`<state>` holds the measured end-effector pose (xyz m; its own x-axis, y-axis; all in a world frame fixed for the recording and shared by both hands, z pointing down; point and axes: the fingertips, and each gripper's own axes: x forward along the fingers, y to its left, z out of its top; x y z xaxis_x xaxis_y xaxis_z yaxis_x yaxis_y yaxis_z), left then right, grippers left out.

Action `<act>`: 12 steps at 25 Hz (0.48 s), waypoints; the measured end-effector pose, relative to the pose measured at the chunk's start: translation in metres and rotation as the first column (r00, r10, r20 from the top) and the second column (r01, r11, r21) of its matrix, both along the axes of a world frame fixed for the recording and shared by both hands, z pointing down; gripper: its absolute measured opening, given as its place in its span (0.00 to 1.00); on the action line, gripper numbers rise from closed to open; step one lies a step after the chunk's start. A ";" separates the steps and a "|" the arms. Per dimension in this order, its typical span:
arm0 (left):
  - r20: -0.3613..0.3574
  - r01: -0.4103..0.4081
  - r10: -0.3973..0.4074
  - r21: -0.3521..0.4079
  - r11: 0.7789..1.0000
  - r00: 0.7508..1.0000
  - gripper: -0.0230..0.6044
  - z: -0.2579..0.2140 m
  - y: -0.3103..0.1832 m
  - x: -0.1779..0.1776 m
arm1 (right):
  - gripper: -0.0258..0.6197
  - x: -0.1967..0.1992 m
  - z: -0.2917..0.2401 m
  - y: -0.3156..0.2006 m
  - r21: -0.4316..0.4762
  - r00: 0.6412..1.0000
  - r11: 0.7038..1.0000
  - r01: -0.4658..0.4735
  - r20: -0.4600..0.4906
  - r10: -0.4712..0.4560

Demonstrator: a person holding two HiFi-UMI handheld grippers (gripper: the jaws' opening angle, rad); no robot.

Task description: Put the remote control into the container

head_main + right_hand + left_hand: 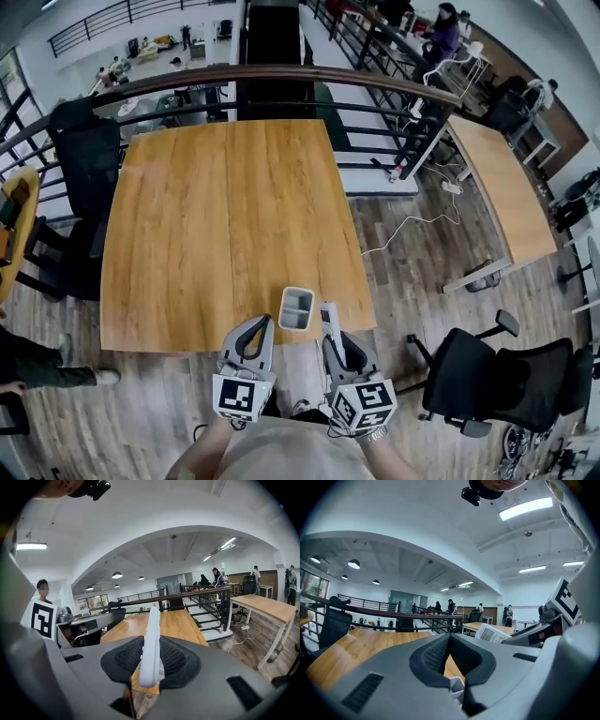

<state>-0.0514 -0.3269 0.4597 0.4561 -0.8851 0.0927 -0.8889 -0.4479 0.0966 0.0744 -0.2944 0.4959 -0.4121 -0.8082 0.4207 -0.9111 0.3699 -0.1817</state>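
A white remote control [329, 319] [151, 644] is clamped edge-on in my right gripper [335, 339] [151, 660], its long body sticking out past the fingertips. In the left gripper view its buttoned face [491, 633] shows at the right. A small grey two-compartment container [296, 308] stands near the front edge of the wooden table [216, 225], just left of the remote; its rim [456, 685] peeks below the left jaws. My left gripper [256, 336] [450, 656] hovers by the table's front edge with its jaws closed together on nothing.
The long wooden table ends at a black railing [281, 75] at the far side. A black office chair [487, 375] stands at the right, another dark chair [84, 155] at the left. A second wooden table [502, 187] lies to the right.
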 end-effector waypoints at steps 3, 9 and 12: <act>0.014 -0.033 0.033 -0.013 0.999 0.999 0.04 0.006 -0.028 -0.006 | 0.22 -0.010 0.018 -0.027 -0.053 0.999 0.998 -0.021 -0.048 0.018; 0.008 -0.075 0.075 0.035 0.997 0.997 0.04 -0.005 -0.067 -0.007 | 0.22 -0.019 0.063 -0.065 -0.182 0.990 0.983 -0.008 -0.141 -0.018; -0.012 -0.053 0.054 0.046 0.998 0.998 0.04 -0.007 -0.078 -0.009 | 0.22 -0.024 0.089 -0.072 -0.275 0.981 0.960 0.045 -0.172 -0.095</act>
